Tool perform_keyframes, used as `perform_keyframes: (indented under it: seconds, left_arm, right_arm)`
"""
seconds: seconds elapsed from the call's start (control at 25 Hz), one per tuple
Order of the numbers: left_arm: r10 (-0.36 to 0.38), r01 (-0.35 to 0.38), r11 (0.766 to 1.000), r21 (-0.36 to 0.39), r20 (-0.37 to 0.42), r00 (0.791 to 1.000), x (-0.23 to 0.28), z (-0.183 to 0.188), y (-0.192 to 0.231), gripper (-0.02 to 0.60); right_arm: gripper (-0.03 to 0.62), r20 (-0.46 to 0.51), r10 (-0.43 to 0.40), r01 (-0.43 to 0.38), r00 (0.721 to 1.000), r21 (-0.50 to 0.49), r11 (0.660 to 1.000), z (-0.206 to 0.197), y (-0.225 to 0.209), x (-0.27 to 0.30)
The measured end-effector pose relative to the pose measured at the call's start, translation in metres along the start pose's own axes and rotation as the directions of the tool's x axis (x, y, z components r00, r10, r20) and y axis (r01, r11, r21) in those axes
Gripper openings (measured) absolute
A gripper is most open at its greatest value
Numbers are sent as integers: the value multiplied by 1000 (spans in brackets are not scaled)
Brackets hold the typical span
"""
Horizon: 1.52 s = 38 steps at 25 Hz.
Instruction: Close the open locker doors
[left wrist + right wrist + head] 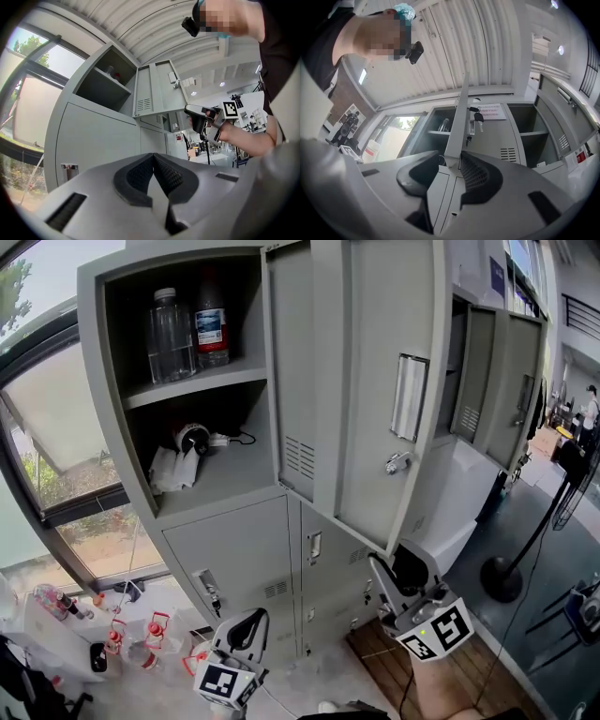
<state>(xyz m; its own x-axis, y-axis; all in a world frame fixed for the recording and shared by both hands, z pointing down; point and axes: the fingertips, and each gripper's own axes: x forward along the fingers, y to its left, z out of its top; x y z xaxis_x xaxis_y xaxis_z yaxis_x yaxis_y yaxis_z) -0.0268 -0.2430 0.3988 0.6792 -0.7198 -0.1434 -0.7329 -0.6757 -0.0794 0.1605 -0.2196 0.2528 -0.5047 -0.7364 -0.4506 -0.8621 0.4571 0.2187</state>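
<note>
Nearest, at the bottom of the head view, the left gripper (pixel 246 632) is held low in front of the shut lower lockers (pixel 239 554). Its jaws are seen pressed together in the left gripper view, with nothing between them. To its right the right gripper (pixel 389 570) is raised to the bottom corner of the open locker door (pixel 375 381). In the right gripper view its jaws are spread, and the door's thin lower edge (pixel 457 126) is seen between their tips; whether a pad touches it cannot be told. The door is swung wide out from the upper compartment (pixel 187 390). Inside, two bottles (pixel 172 334) are stood on the shelf, and a small white device with a cable (pixel 192 442) is laid below. Further right, more locker doors (pixel 473 371) are seen ajar. A window (pixel 56 418) is seen at the left.
</note>
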Motion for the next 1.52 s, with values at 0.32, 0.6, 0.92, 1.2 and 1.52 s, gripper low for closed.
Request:
perform_keyframes:
  seconds: [0.32,0.6,0.92,1.2,1.52]
  left_arm:
    - [23,-23,1000,-1,3,1000,-26,0,3,9]
    - [54,-54,998,-20,-22,998,-53,2,5,9]
    - [110,-111,994,-21,-21,994,-80,4,16,9]
    - [158,-159,987,-19,-24,987,-101,4,25,9]
    - [212,-212,977,-15,-33,977,-119,1,38,9]
  right_arm:
    - [137,8,37,-37,999,0,999,10,27,2]
    - [137,13,78,-78,997,13,997,15,53,7]
    - [137,25,132,-133,991,30,991,18,81,16]
    - [136,44,190,-192,981,47,980,19,106,29]
    - [150,54,247,-250,968,45,967,17,132,44]
